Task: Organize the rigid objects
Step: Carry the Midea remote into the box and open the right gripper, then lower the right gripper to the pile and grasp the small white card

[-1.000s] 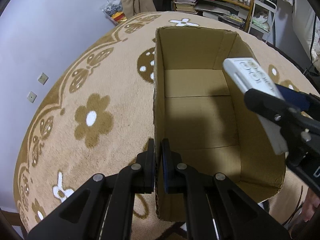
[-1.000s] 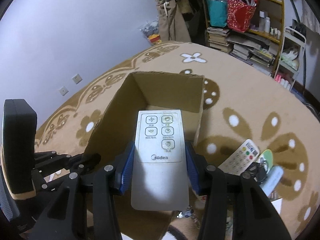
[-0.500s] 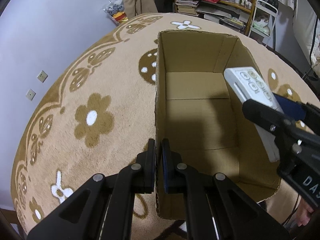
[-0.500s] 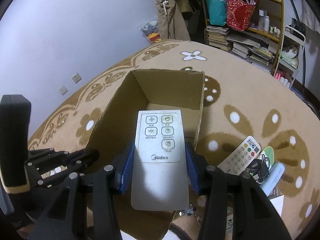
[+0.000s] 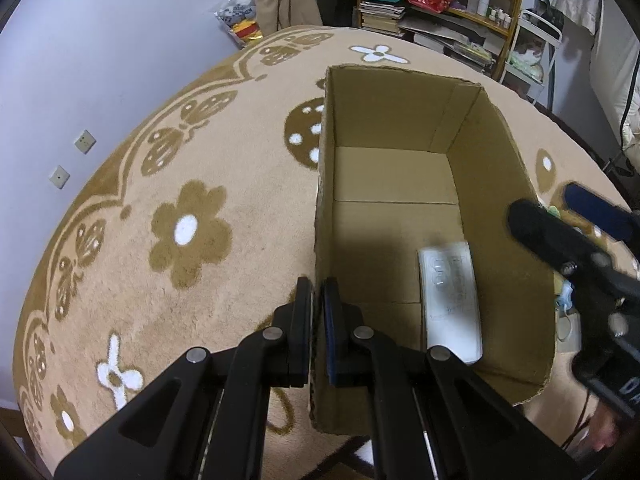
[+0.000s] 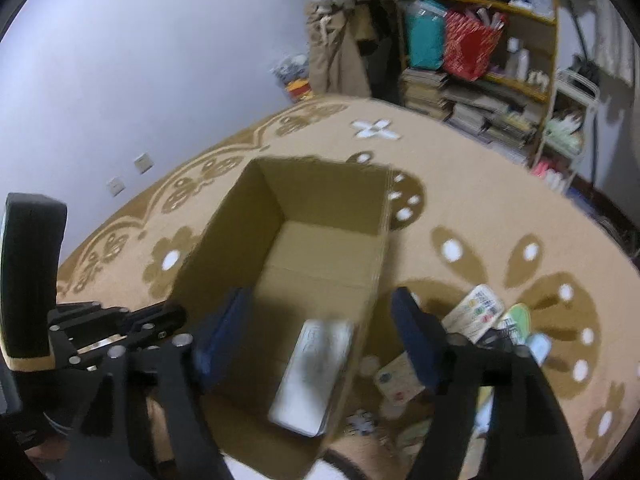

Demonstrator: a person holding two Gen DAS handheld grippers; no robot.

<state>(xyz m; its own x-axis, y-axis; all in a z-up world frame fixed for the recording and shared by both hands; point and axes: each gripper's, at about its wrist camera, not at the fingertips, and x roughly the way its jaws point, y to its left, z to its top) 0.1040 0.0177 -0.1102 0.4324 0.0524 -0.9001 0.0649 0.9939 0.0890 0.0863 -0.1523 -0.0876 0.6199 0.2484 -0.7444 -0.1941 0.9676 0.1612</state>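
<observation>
An open cardboard box (image 5: 496, 184) (image 6: 320, 196) stands on the patterned rug. My left gripper (image 5: 318, 304) is shut on the box's near left wall. A white remote (image 5: 450, 300) (image 6: 314, 368), blurred, lies free inside the box against its right wall. My right gripper (image 6: 320, 336) hovers over the box's right side. Its jaws are opening, well apart, and nothing is between the pads. In the left wrist view the right gripper (image 5: 560, 216) shows at the right edge.
Another remote (image 6: 478, 312), a green item (image 6: 516, 320), cards and small clutter lie on the rug right of the box. Shelves (image 6: 480, 68) with books and bags stand at the back. The wall (image 5: 100, 40) runs along the left.
The right gripper opened and let go of the white remote, which dropped into the box. The left gripper kept its hold on the box wall.
</observation>
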